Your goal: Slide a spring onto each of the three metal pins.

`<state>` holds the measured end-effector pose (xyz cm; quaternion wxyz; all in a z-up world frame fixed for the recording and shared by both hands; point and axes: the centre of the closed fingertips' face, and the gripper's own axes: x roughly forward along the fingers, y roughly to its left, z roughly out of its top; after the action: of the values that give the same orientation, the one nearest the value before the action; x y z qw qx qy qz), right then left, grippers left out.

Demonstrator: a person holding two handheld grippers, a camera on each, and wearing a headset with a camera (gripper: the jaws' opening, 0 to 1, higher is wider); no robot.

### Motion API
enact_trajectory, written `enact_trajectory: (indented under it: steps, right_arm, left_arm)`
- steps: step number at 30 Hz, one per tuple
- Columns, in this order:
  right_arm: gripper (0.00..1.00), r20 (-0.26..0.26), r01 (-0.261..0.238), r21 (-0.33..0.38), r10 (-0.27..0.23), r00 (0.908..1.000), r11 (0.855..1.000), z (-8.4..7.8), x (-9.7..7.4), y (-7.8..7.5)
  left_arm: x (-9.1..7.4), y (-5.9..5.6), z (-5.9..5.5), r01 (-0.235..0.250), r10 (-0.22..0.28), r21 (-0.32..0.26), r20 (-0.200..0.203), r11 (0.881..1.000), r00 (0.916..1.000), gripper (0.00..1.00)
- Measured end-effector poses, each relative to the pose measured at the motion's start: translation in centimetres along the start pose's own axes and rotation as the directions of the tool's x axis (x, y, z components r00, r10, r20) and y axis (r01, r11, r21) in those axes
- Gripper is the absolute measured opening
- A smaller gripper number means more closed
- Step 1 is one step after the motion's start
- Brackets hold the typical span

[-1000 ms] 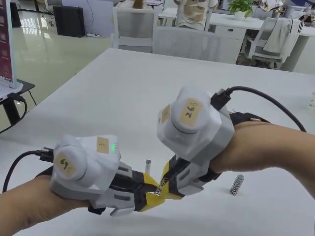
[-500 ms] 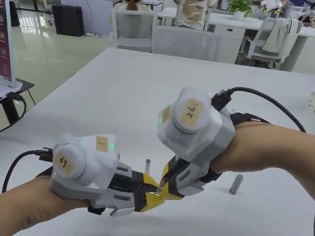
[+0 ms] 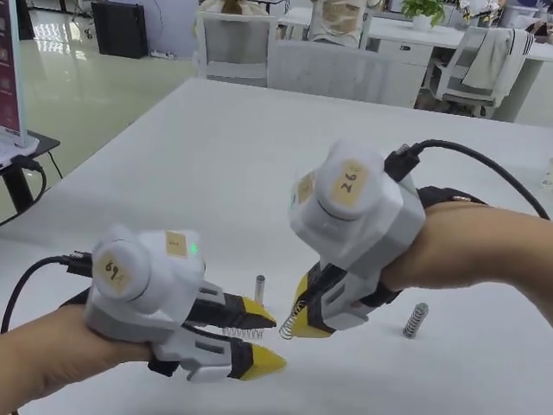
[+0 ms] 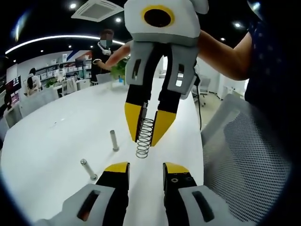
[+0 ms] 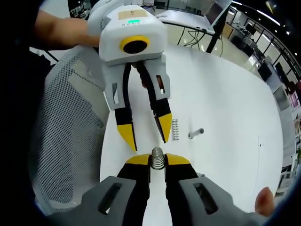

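Right claw [image 5: 157,162] stayed clamped on spring [image 4: 146,137]; left claw [image 4: 146,167] withdrew, jaws wide, empty. Handover judged done; pin [image 3: 260,288], 10 o'clock of spring, was bare.

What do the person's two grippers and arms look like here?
The left gripper and right gripper share bulky white-and-grey housings, black jaws and yellow tips. The left one carries a tan 69 sticker, a green light and a black cable; the right one a tan 26 sticker, a second cable, also black, and a dark wrist strap. Forearms are bare.
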<state>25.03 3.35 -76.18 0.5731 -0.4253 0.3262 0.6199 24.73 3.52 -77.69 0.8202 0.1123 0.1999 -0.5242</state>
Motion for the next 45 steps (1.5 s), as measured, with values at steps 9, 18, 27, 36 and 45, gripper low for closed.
enact_trajectory:
  steps: [9,18,27,36,45]
  right_arm:
    - [0.09,-0.017,0.016,0.031,-0.015,0.9997,0.999,-1.5,-0.7,-0.9]
    - [0.09,-0.037,0.042,0.057,-0.040,0.9985,0.997,-3.0,-1.7,-2.0]
    - [0.09,-0.045,0.073,0.080,-0.069,0.9966,0.994,-3.9,-3.0,-3.4]
    - [0.09,-0.060,0.094,0.094,-0.089,0.9942,0.991,-4.7,-3.6,-4.7]
    - [0.09,-0.085,0.100,0.092,-0.092,0.9921,0.991,-4.9,-3.7,-5.9]
  left_arm:
    - [-0.2,0.7,-0.5,-0.026,0.025,-0.032,-0.008,0.999,0.9996,0.32]
    - [-0.4,1.3,-0.7,-0.055,0.055,-0.051,-0.016,0.997,0.9984,0.42]
    - [-0.6,2.1,-1.1,-0.084,0.082,-0.071,-0.029,0.994,0.9962,0.50]
    - [-1.0,2.9,-1.4,-0.114,0.112,-0.100,-0.026,0.988,0.9934,0.56]
    - [-1.5,3.7,-1.3,-0.136,0.136,-0.126,-0.007,0.983,0.9907,0.60]
